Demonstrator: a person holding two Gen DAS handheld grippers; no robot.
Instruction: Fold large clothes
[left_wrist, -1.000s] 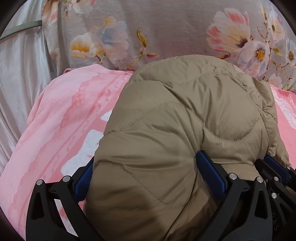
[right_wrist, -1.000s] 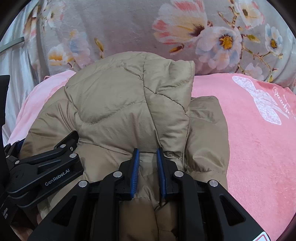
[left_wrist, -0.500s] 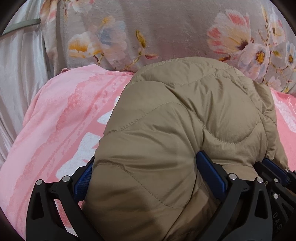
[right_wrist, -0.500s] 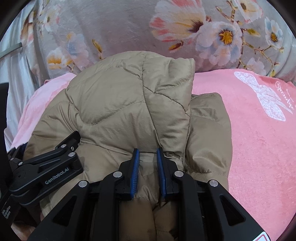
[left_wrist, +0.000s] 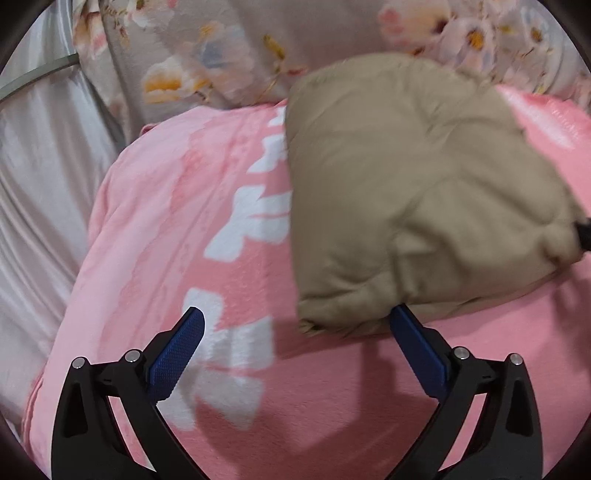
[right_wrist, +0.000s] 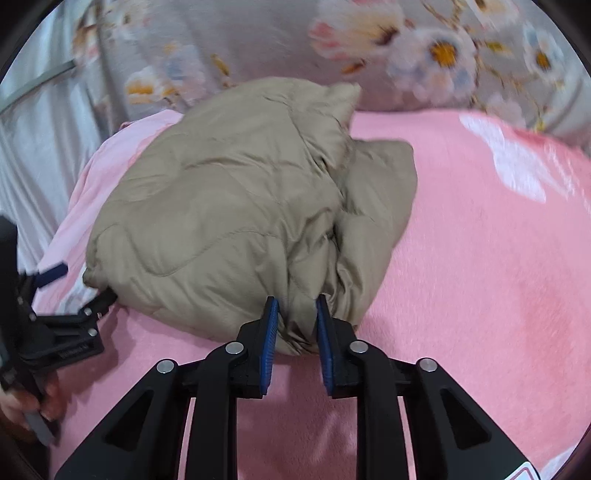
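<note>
Tan puffy jacket now lies folded beyond the wide-open, empty left tongs, which just let go, while the right tongs pinch its near edge.

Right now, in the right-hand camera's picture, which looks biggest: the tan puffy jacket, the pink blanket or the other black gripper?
1. pink blanket, spreading widest
2. tan puffy jacket
3. left gripper, smallest, partly cut off at the edge

Fisheye nearness distorts this, so it is apparent size only.
</note>
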